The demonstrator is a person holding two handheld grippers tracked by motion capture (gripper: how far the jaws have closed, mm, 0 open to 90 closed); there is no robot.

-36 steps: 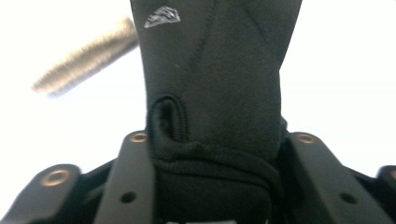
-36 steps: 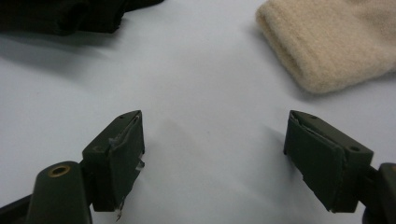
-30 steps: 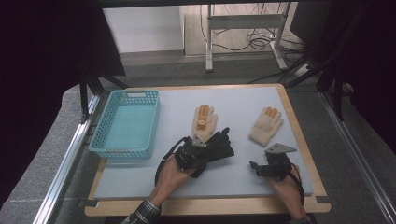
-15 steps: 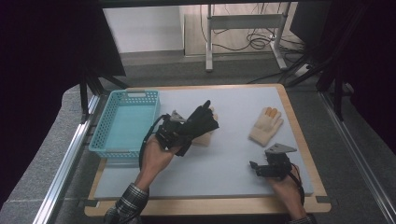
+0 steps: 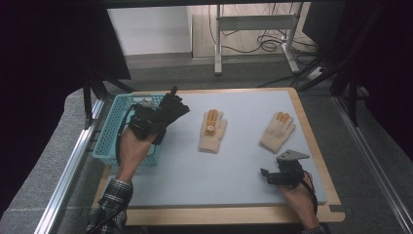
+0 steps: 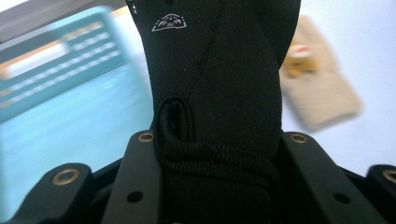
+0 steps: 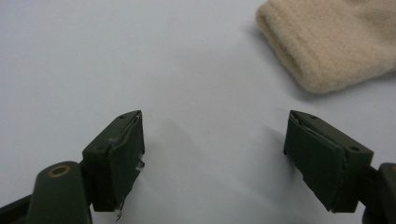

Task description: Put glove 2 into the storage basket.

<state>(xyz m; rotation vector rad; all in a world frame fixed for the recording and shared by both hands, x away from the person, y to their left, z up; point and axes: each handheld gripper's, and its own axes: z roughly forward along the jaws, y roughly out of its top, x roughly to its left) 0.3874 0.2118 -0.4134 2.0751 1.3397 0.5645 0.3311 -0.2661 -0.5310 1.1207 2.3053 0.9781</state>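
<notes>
The left tongs (image 5: 163, 114) grip a black knit glove (image 5: 171, 108) above the turquoise plastic basket (image 5: 113, 130), not yet dropped; two beige gloves (image 5: 213, 130) remain on the surface. The right tongs (image 7: 212, 161) rest wide, empty.

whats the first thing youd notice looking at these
The black glove stands out first: the left gripper has it clamped and lifted over the right edge of the blue basket. Next come the two cream gloves with orange fingertips, one at the middle of the white mat and one to its right. The right gripper rests open near the mat's front edge.
</notes>
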